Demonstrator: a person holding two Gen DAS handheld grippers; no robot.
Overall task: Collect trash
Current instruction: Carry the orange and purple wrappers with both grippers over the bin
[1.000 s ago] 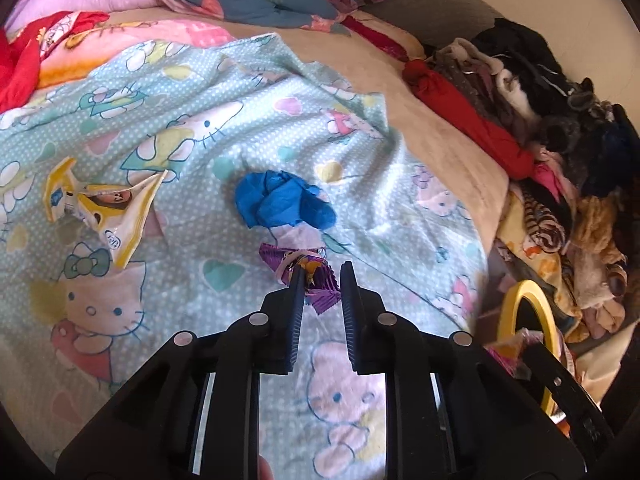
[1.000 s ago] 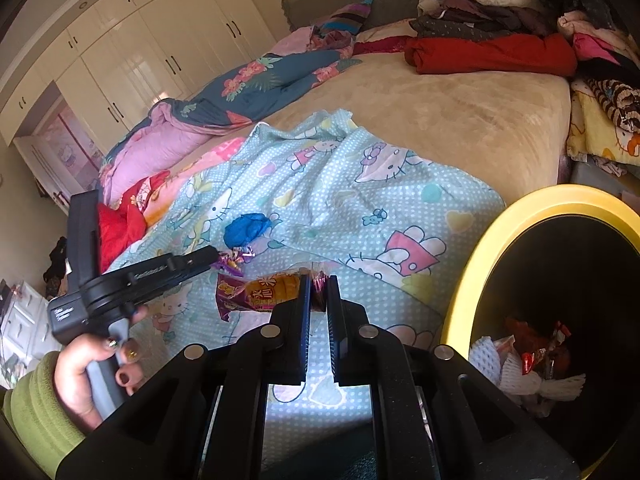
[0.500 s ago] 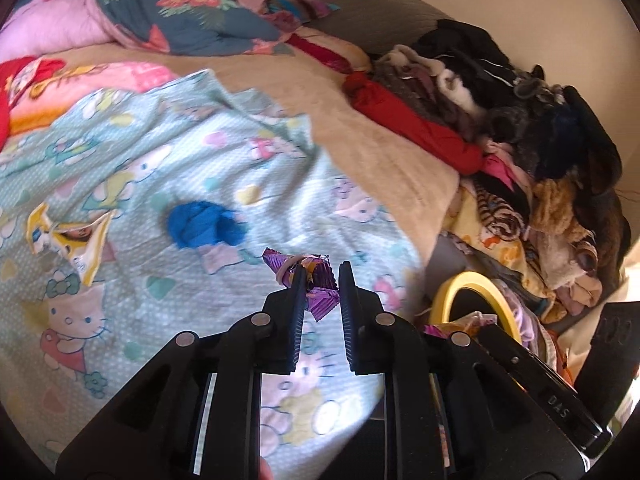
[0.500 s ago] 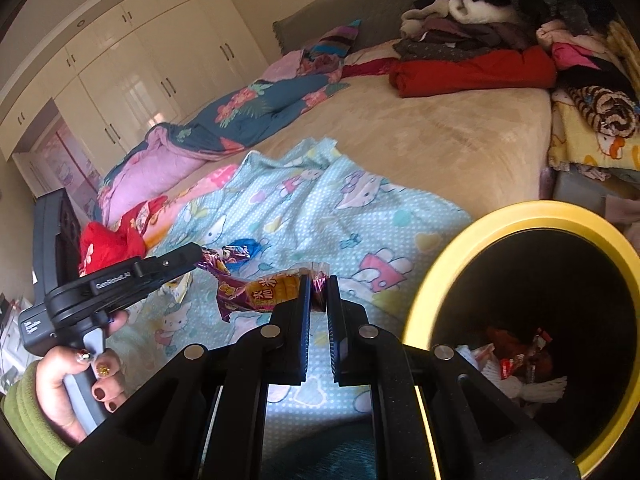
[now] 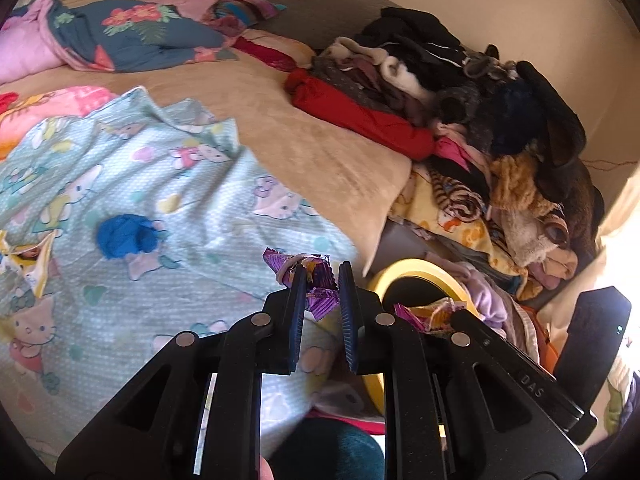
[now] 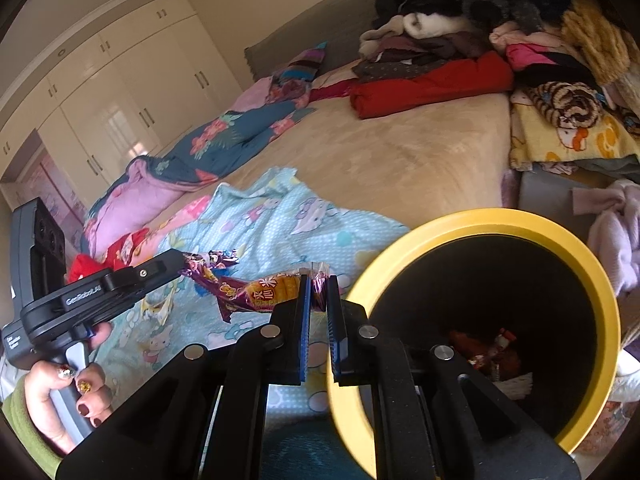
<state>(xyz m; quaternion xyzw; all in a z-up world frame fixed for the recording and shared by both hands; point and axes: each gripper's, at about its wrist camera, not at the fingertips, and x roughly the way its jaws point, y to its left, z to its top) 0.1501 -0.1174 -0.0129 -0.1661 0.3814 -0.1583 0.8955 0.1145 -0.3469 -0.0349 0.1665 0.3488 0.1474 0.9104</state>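
Both grippers loaded. Left gripper [image 5: 319, 280] clamped on crumpled purple wrapper [image 5: 316, 282]; right gripper [image 6: 318, 292] clamped on one end of purple-orange snack packet [image 6: 256, 294], long axis trailing left. Yellow-rimmed bin [image 6: 596, 280] sits just right of the right gripper, nearer it than the left. Likely release order: right first.

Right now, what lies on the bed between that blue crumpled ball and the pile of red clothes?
In the left wrist view, only bedding: the cartoon-cat sheet around the blue ball, then bare tan blanket up to the red clothes.
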